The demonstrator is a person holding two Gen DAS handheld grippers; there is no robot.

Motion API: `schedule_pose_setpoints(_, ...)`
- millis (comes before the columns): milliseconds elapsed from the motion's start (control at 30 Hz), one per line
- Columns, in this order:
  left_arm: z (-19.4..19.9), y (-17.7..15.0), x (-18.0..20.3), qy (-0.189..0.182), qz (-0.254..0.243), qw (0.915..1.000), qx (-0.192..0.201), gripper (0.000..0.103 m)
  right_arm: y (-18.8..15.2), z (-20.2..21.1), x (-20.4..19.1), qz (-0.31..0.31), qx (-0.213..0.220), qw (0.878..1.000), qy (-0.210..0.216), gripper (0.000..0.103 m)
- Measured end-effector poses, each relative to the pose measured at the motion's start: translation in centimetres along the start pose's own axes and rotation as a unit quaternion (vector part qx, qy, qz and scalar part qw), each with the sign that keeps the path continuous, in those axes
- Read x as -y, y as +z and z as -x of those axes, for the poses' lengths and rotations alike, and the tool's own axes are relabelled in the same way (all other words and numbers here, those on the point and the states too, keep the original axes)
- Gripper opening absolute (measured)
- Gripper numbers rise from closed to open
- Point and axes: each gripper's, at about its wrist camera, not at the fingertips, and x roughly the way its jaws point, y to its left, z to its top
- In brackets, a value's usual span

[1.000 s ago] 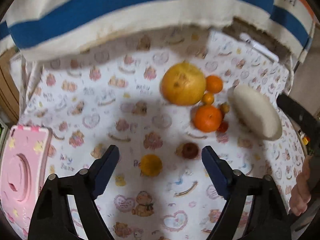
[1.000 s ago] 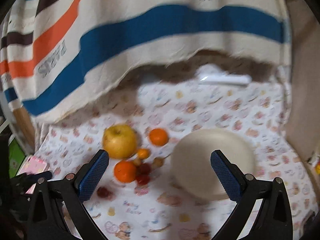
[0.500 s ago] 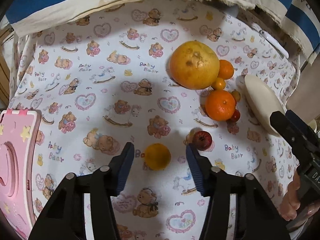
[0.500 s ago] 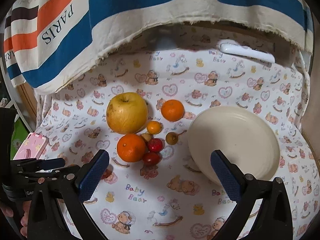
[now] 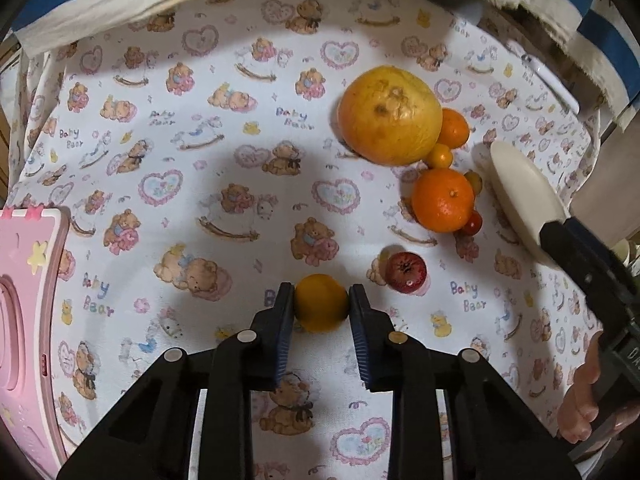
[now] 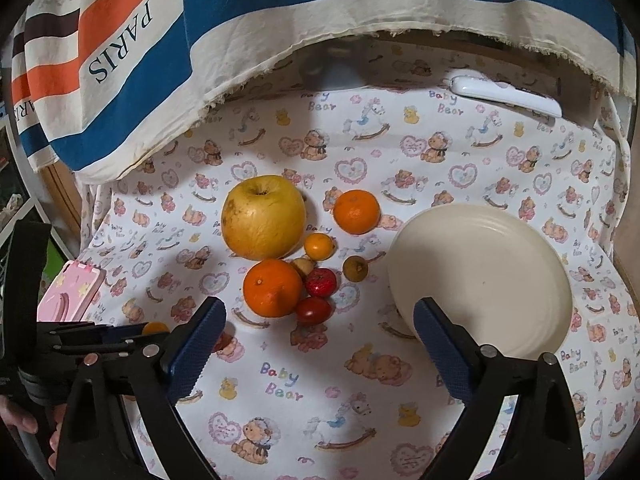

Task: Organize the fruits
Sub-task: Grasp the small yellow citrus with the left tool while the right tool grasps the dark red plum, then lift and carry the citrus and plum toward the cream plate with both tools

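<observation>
Left wrist: left tool (image 5: 321,307) closing on small yellow-orange fruit (image 5: 321,303).

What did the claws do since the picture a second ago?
The left claw closed in around the small yellow-orange fruit and its pads now press on it. The right claw dipped toward the cloth, narrowing slightly with nothing between. The fruit pile and plate stayed put.

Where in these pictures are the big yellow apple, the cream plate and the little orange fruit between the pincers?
big yellow apple (image 6: 263,218), right wrist view, middle of its skin.
cream plate (image 6: 486,280), right wrist view, bare centre.
little orange fruit (image 5: 321,303), left wrist view, its top.
</observation>
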Motion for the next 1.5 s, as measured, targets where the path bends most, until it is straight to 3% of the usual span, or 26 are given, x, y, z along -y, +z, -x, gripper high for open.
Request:
schedule_pose_setpoints(267,1.9,0.4,-0.8,-0.005,0.014,0.9994,0.031,0.026,-0.2,-0.4,-0.1,-0.006,-0.017,0.999,0.047,0.089)
schedule_pose_setpoints(633,2.4,0.6,-2.1,-0.009,0.039,0.9984,0.039,0.027,-1.0,-3.0,-3.5,0.021,-0.096,0.986,0.137,0.056)
schedule_pose_setpoints(900,2.7,0.7,-2.4,-0.01,0.047,0.998,0.041,0.027,-1.5,-5.5,-6.2,0.055,-0.137,0.981,0.126,0.037)
schedule_pose_setpoints(1500,2.3,0.7,-2.1,-0.002,0.039,0.9986,0.036,0.027,-1.3,-7.7,-7.6,0.079,-0.147,0.982,0.091,0.034)
